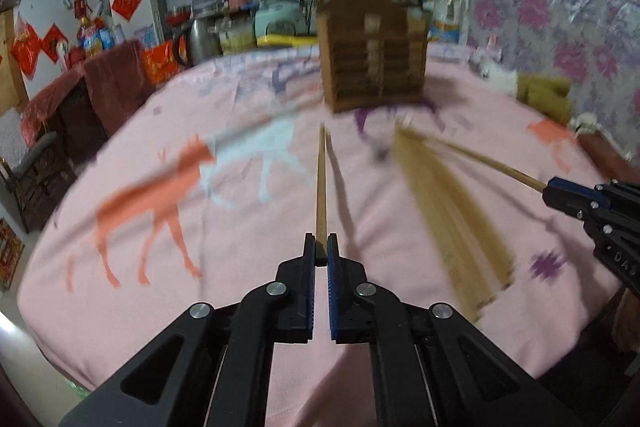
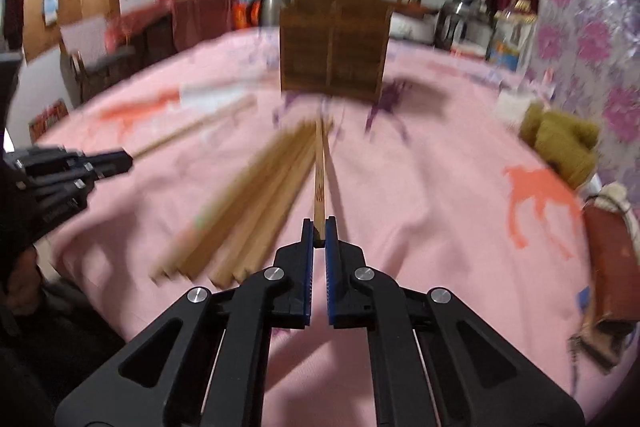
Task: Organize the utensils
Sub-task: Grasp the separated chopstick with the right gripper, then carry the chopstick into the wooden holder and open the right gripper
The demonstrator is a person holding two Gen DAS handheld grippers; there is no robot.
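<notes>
Both grippers are clamped tight, the left gripper point(image 1: 321, 247) on one chopstick point(image 1: 321, 187), the right gripper point(image 2: 319, 231) on another chopstick point(image 2: 319, 183), each pointing at the wooden holder point(image 1: 372, 47) ahead. Best to keep the tips level and aim for a slot, clear of the loose bundle point(image 2: 240, 203).

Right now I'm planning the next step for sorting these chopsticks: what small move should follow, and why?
Probably carry both forward to the wooden holder. The left tool is shut on a chopstick, the right tool on another chopstick, and the holder stands beyond the loose pile.
</notes>
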